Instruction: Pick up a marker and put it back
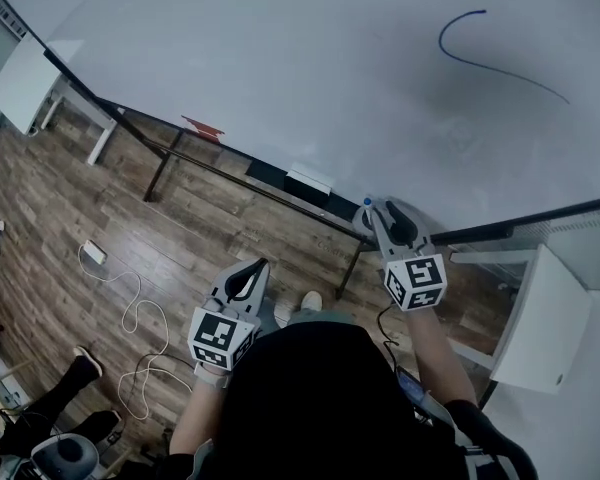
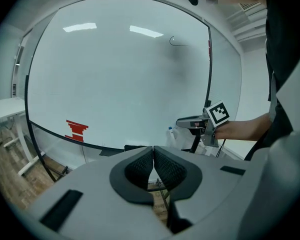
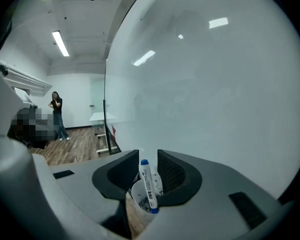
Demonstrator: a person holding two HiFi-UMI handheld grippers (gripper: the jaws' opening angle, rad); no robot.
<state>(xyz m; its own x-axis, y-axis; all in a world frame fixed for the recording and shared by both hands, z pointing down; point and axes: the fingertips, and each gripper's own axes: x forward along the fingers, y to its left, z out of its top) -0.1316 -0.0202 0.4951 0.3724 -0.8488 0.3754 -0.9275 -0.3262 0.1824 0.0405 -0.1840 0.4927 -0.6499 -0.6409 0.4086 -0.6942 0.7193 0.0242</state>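
Marker (image 3: 147,183), white with a blue cap, stands in a small pale cup (image 3: 136,198) close to the lower edge of the whiteboard (image 1: 280,68), its cap leaning towards 11 o'clock in the right gripper view. The right gripper (image 3: 149,156) straddles it. Its jaws are apart, one pad at 9 o'clock of the barrel and one at 3 o'clock, and the cap sits close to the 9 o'clock pad. Neither pad appears to press on it, so the marker rests in the cup, not in a grasp.

The left gripper (image 2: 153,151) hangs at 7 o'clock of the right one in the head view. Its jaws are pressed together on nothing.

The step looks like the grasp for the lift, though the pictures alone do not settle that. To do it well:
- Centre the barrel between the pads by nudging towards 9 o'clock.
- Close on the upper barrel, above the cup's rim.
- Draw out along the marker's own lean, because a crooked pull would likely tip the light cup.
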